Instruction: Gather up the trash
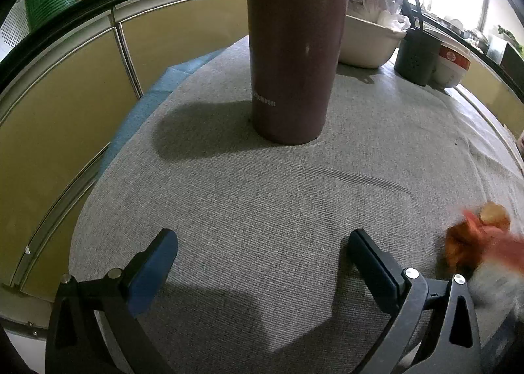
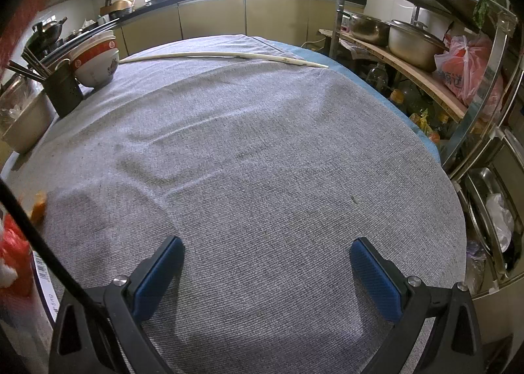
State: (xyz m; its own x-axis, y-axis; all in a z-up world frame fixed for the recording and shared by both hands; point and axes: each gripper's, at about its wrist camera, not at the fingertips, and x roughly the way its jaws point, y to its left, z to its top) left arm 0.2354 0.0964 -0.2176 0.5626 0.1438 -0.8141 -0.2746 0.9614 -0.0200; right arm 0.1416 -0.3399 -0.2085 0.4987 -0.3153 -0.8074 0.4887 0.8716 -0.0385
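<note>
My left gripper (image 1: pixel 262 262) spread wide before the maroon flask (image 1: pixel 294 46), my right gripper (image 2: pixel 267 271) spread too, holder (image 2: pixel 64 87) of chopsticks (image 2: pixel 26 66) beside stacked bowls (image 2: pixel 95 61), basin (image 1: pixel 370 43) behind the flask holding plastic bags

A maroon flask (image 1: pixel 293 46) stands upright on the grey cloth (image 1: pixel 262 203), bowls (image 2: pixel 96 61) beyond.

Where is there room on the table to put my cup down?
The grey cloth is bare between the long white stick at the far edge and the right gripper. It is crowded beside the chopstick holder, stacked bowls and maroon flask.
</note>
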